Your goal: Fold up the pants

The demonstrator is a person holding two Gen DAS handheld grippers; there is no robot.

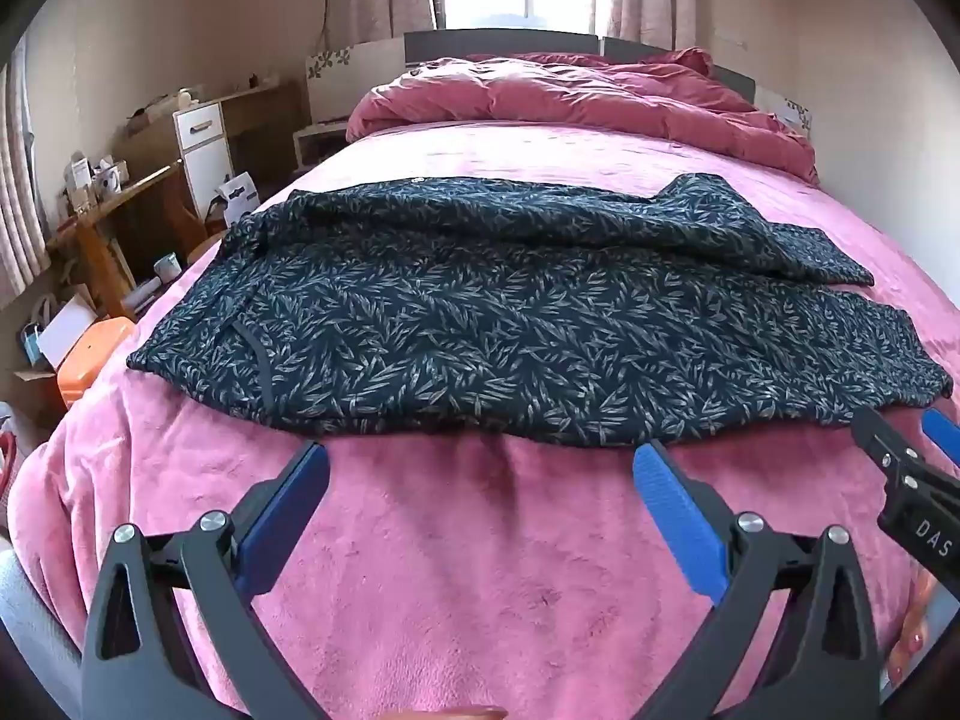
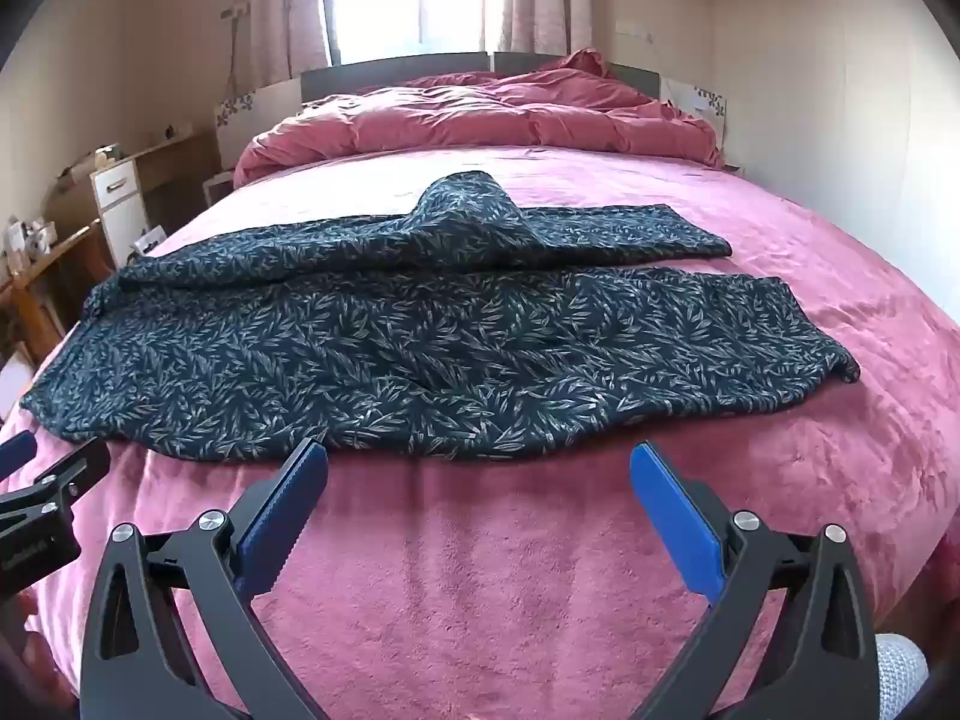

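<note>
Left gripper [image 1: 480, 459] and right gripper [image 2: 479, 459] gape near pants [image 1: 480, 312]

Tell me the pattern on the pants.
Dark navy pants with small pale leaf sprigs; clearest in the right wrist view.

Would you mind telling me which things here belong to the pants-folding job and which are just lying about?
Job: dark leaf-print fabric pants, left gripper, right gripper, pink plush bedspread.
Lying about: rumpled pink duvet, white bedside cabinet, orange box, wooden desk.
</note>
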